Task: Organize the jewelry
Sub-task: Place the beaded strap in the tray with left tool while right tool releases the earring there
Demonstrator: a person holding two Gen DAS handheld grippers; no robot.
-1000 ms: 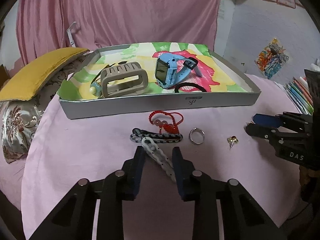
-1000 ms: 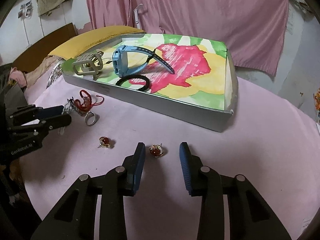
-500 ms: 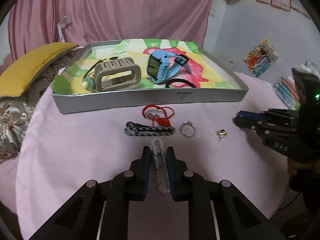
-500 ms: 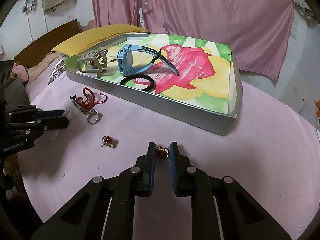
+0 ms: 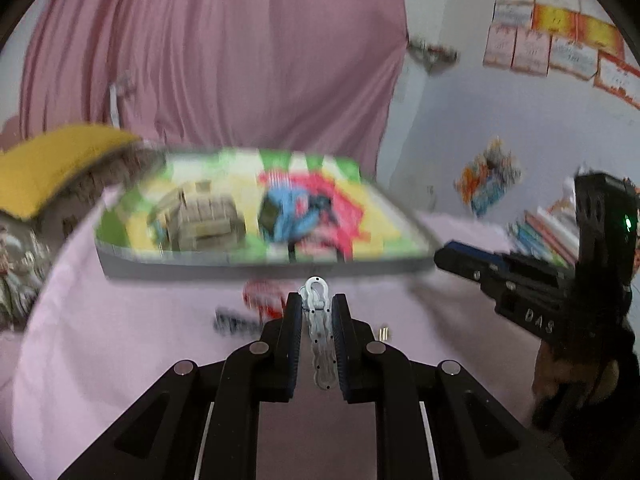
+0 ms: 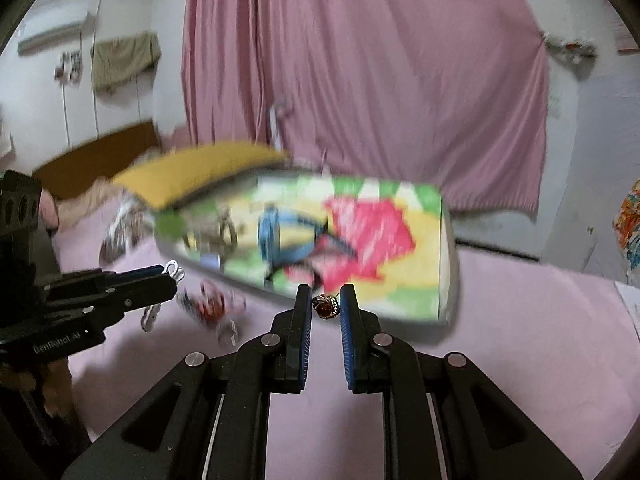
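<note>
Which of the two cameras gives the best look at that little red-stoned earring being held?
The right wrist view: the earring sits sharp and close, pinched between the right gripper fingers. In the left wrist view the right gripper shows only from the side, and the earring cannot be made out there.

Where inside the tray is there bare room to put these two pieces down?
The tray's right half, over the red and yellow paper, looks bare. The left end is crowded by the beige band and blue watch. Blur hides small items.
</note>
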